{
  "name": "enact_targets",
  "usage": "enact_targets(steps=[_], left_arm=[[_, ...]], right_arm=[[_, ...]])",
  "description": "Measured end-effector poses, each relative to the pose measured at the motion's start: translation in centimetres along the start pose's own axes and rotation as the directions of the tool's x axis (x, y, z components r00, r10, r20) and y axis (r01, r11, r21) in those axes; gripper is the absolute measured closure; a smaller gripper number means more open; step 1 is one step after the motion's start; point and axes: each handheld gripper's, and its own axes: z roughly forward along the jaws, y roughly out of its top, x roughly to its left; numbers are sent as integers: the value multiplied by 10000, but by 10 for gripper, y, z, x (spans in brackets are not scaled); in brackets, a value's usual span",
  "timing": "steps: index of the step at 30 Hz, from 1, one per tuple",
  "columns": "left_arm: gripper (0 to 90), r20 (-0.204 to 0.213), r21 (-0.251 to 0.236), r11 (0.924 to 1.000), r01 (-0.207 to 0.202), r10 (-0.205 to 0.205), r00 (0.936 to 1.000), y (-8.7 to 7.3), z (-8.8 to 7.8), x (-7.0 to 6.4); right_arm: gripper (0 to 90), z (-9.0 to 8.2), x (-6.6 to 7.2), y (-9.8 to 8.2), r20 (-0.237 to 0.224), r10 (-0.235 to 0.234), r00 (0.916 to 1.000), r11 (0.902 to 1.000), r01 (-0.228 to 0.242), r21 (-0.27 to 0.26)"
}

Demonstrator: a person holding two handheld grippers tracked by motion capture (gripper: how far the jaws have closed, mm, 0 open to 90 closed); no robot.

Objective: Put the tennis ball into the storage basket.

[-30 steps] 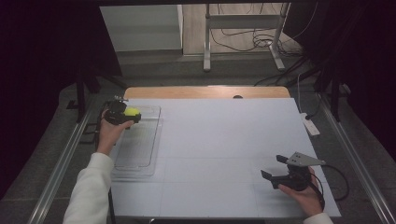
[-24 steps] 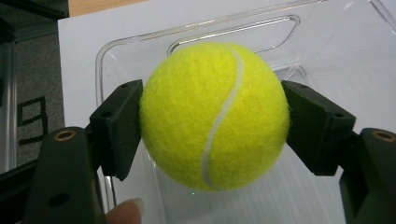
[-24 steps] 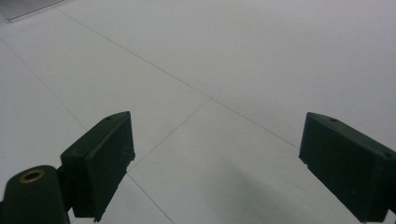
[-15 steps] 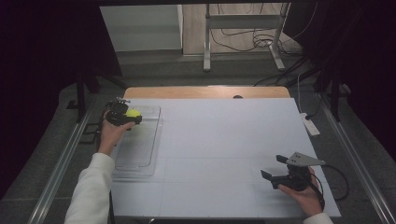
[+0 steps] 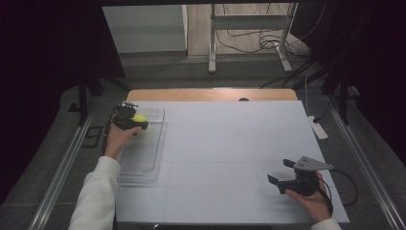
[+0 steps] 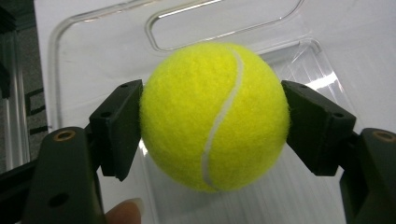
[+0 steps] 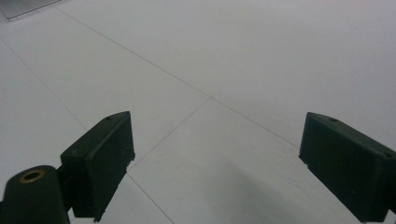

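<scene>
my left gripper point(image 6: 212, 140) clamps a fuzzy yellow tennis ball point(image 6: 214, 116).
it hangs over the clear plastic tray point(image 5: 143, 155) at the table's left; my right gripper point(image 5: 281, 171) rests gaping, well apart.

Fuzzy yellow-green tennis ball point(image 6: 213, 116) with a curved white seam facing the camera, clamped on both sides between the left hand-held gripper point(image 6: 212, 123) pads, held off the surface above a clear plastic tray point(image 5: 143, 153) at the counter's far-left area.
</scene>
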Motion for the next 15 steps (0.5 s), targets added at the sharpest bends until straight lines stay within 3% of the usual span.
enact_targets(steps=[6, 15], left_arm=[[268, -151, 346, 9992, -174, 179, 9997, 1, 9, -4], [244, -136, 280, 9996, -107, 111, 9998, 1, 8, -4]], right_arm=[[103, 0, -1, -1, 2, 23, 10000, 10000, -23, 7], [103, 0, -1, -1, -10, 23, 10000, 10000, -23, 10]])
